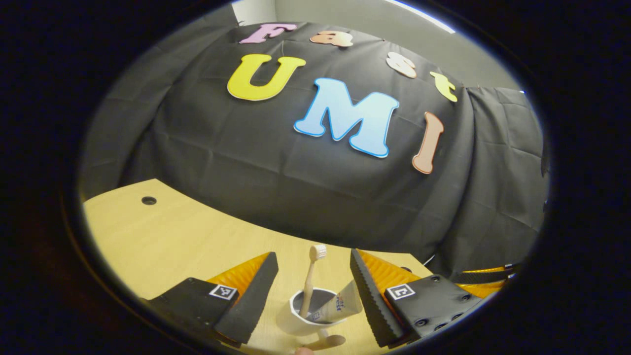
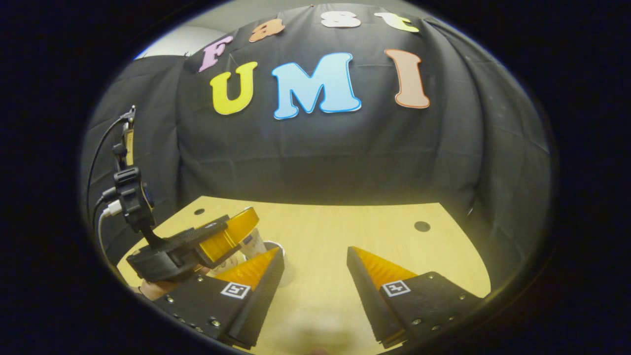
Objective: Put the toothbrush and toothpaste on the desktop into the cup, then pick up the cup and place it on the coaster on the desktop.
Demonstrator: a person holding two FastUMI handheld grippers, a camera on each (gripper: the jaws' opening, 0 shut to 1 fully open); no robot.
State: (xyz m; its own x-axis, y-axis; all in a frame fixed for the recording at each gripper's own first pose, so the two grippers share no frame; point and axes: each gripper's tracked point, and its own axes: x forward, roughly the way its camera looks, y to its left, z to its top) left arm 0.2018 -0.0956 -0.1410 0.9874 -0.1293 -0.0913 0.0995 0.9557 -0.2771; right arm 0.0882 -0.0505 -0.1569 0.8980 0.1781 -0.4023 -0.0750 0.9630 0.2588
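- The cup (image 1: 308, 315) is being framed at 6 o'clock in the left gripper view, on the desk (image 1: 172, 236), between the wide-open, empty fingers of the left gripper (image 1: 313, 291).
- The toothbrush (image 1: 310, 283) and toothpaste (image 1: 340, 305) are being carried inside it.
- The right gripper (image 2: 315, 281) is being held open and empty.
- A light, smooth, top-heavy cup is being judged; mid-wall is being advised for gripping.

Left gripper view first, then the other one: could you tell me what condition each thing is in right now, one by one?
Cup: upright on the desk, between the open fingers, not gripped.
Toothbrush: standing in the cup, head up.
Toothpaste: in the cup, leaning on its rim.
Left gripper: open, fingers either side of the cup.
Right gripper: open, empty, over bare desk.
Coaster: cannot tell.
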